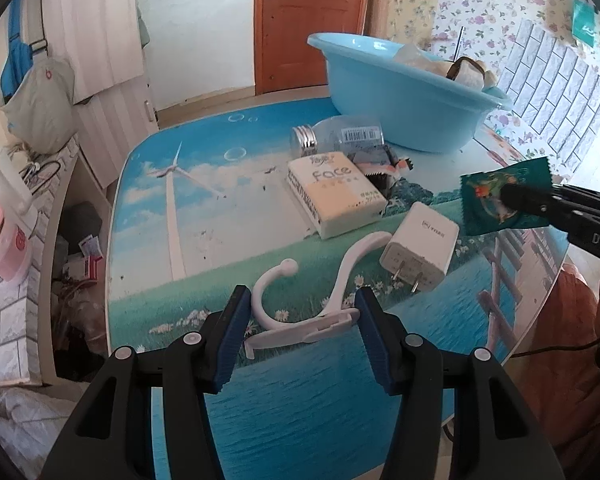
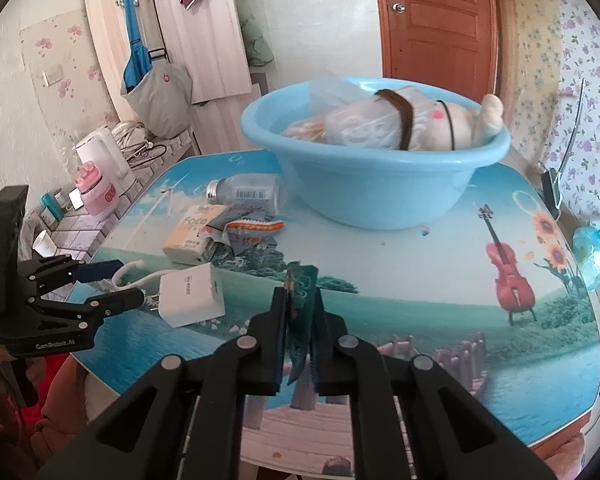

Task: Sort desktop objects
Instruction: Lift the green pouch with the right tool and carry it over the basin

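Left gripper (image 1: pixel 298 334): its blue jaws are standing open, one on each side of the white hook (image 1: pixel 320 280), and not squeezing it yet.
White hook: it is lying flat on the counter (image 1: pixel 148 216), near the front edge, with its straight end sitting between the open jaws.
Tissue pack (image 1: pixel 336 196): it is lying behind the hook, with the word "Face" showing on top.
Clear bottle (image 1: pixel 336 138): it is lying on its side behind the tissue pack, just beside the blue basin (image 2: pixel 376 192).
White charger (image 1: pixel 420 252): it is resting to the right of the hook, with its metal prongs pointing to the front.
Snack wrappers (image 2: pixel 252 226): they are lying crumpled between the tissue pack and the basin.
Blue basin: it is sitting at the back of the counter, holding a plastic bag and a soft toy.
Right gripper (image 2: pixel 300 320): its jaws are pinching the green packet (image 2: pixel 302 304) and holding it up above the counter, to the right of the charger.
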Tool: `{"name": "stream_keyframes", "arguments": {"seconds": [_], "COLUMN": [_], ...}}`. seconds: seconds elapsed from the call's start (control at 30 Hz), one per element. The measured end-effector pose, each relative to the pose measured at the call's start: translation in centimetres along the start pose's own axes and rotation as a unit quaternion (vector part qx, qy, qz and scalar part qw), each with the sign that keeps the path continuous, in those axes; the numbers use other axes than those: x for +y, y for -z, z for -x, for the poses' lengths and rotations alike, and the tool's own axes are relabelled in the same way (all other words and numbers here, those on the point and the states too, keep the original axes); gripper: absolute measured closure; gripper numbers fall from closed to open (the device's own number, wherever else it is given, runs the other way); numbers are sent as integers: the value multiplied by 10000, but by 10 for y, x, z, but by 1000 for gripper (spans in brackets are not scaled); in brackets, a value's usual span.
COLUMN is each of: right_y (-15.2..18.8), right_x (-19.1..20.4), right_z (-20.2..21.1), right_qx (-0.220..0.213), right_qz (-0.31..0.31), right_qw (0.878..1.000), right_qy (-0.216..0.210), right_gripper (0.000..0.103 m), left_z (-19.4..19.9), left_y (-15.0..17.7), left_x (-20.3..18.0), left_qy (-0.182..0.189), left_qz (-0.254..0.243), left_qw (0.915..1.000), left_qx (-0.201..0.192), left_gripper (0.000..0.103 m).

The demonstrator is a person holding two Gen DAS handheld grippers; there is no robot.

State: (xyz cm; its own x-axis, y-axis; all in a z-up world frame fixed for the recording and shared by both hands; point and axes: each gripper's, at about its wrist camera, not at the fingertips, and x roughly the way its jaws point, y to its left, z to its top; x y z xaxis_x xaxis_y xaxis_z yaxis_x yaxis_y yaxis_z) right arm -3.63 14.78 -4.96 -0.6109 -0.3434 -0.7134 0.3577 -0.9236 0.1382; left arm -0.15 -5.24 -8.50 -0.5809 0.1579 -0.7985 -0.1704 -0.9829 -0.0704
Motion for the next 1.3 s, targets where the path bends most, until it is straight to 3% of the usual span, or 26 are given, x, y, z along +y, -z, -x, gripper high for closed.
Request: {"name": "stream_keyframes", "arguments": {"seconds": [0.17, 0.23, 0.37, 0.4, 0.43, 0.47, 0.97, 1.3], "right_y": [1, 1, 1, 1, 0, 0, -8, -34], "right_x": [-5, -6, -4, -4, -3, -4, -4, -22], "right_z": [4, 4, 3, 3, 3, 4, 29, 59], "right_qx": [-46, -51, -40, -44, -59, -82, -570, -1141], "right_qz": [-71, -97, -92, -87, -87, -95, -80, -284], "right_qw": [10000, 9999, 9999, 9999, 9999, 9999, 9979, 9920], "right_qy": [12, -6, -29, -29, -27, -25, -302, -454], "right_gripper": [93, 93, 93, 93, 93, 93, 95, 95], "left_z": [-3, -5, -7, -7, -7, -7, 20, 42], "left_y": [0, 0, 0, 0, -1, -1, -25, -54], "left_x": [-1, -1, -3, -3, -2, -2, 2, -20], "left_qy": [-82, -131, -191, -188, -206, -197, -170, 60], "left_qz": [53, 31, -26, -9, -15, -9, 199, -59], "left_qw": [9999, 9999, 9998, 9997, 9997, 9997, 9971, 9948], "left_qx": [-34, -46, -111, -125, -144, -165, -708, -1016], "left_gripper": [48, 38, 35, 36, 49, 50, 50, 50]}}
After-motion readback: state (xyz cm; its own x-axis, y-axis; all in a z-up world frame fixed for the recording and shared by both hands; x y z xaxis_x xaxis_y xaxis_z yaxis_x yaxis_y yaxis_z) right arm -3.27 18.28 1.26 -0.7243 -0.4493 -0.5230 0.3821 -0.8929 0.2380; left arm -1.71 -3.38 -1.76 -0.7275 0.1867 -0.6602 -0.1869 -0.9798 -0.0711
